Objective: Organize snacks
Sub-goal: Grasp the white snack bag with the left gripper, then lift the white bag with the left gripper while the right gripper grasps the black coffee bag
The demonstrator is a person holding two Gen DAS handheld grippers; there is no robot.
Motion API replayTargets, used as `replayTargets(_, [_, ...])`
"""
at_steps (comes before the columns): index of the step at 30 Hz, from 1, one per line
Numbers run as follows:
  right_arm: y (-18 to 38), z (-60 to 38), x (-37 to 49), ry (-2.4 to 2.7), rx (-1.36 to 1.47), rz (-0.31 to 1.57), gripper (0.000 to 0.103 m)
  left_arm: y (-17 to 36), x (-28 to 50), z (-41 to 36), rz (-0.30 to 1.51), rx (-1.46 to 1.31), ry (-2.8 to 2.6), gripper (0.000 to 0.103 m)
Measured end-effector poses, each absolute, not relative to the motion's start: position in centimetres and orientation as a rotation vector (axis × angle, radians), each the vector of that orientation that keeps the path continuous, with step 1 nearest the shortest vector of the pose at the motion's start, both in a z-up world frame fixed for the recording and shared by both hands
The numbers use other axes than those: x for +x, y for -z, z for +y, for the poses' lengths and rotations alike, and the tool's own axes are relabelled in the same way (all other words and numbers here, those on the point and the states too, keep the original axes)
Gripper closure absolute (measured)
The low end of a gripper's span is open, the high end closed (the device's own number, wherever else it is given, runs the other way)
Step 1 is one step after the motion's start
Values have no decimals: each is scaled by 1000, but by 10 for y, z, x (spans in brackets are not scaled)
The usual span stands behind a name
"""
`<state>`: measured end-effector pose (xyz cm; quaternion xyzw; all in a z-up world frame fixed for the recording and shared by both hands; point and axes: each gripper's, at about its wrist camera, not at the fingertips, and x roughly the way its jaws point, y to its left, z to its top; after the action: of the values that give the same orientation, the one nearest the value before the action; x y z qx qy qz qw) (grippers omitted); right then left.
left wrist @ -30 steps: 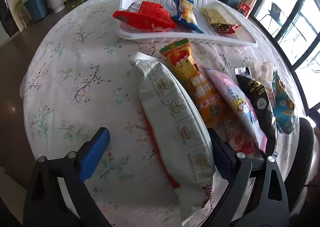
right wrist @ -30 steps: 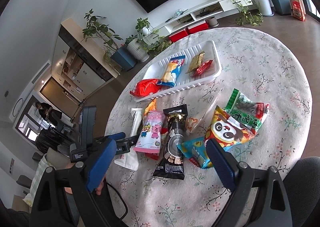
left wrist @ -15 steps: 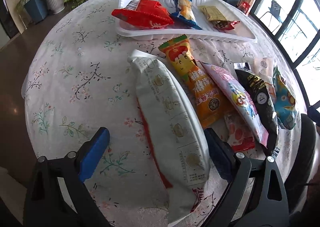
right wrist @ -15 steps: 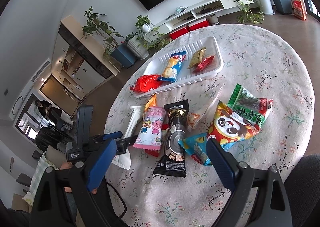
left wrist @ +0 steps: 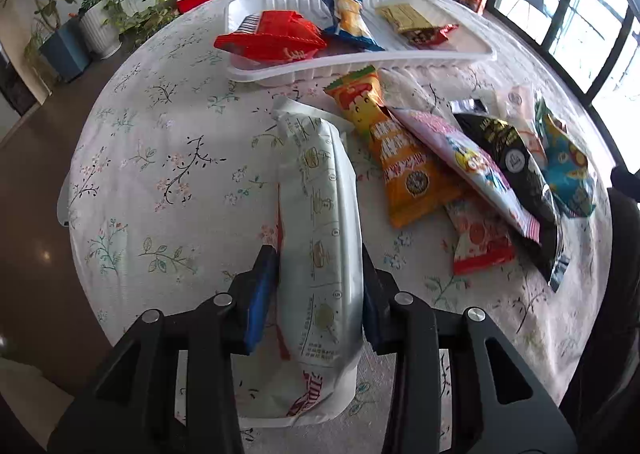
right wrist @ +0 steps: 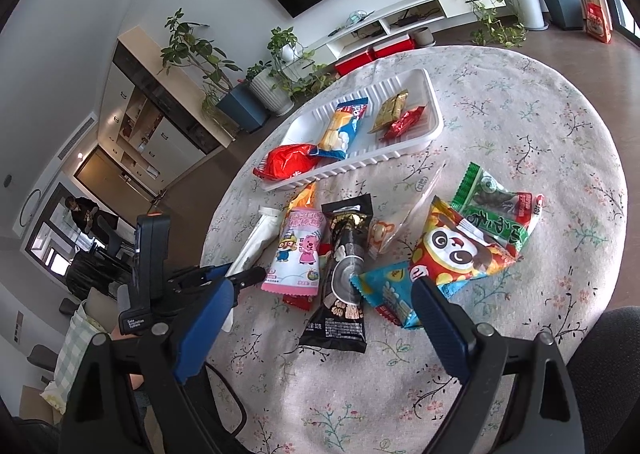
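1. My left gripper (left wrist: 320, 290) has its fingers (left wrist: 260, 294) clamped on both long sides of the white snack bag (left wrist: 320, 222), near its close end.
2. That bag's long axis runs near to far, its far end pointing toward the white tray (left wrist: 360, 62). In the right wrist view the same bag (right wrist: 256, 238) lies at the left edge of the snack cluster, on the table (right wrist: 520, 102).
3. My right gripper (right wrist: 320, 314) hangs above the near side of the table, fingers (right wrist: 440, 322) spread wide, nothing between them.
4. The tray sits at the far side, long axis left to right. It holds a red packet (left wrist: 276, 38) overhanging the left end, a blue-and-yellow packet (left wrist: 350, 20) in the middle, and a gold bar (left wrist: 404, 18) with a small red wrapper (left wrist: 430, 37) to the right.
5. Right of my bag, an orange packet (left wrist: 394, 154), pink packet (left wrist: 464, 162) and black packet (left wrist: 512, 166) lie fanned and overlapping, all slanting far-left to near-right.
6. The orange packet's far end comes close to the tray's near rim.
7. Further right, a panda packet (right wrist: 456, 250), green packet (right wrist: 500, 214) and blue packet (right wrist: 388, 290) overlap.
8. Open tablecloth to the left of my bag, up to the table's left edge; bare tray floor shows between the packets.
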<state>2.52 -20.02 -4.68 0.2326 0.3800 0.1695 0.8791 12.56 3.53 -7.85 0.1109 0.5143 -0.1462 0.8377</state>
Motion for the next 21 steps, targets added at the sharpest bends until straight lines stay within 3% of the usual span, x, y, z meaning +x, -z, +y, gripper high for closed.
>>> replayTargets(7, [47,-201,26,-350,482,792,11,79,113,43,1088,239,344,66])
replayTargets(11, [48,-201,27,-344,480,804,13,77,108,50,1068,226,350,84])
replayTargets(17, [45,-192,27,-338,405,805,24,75,100,69,1031,131,350,87])
replayTargets(21, [48,-181,30,-356,370,844,37,73,100,82,1017,60,356,88])
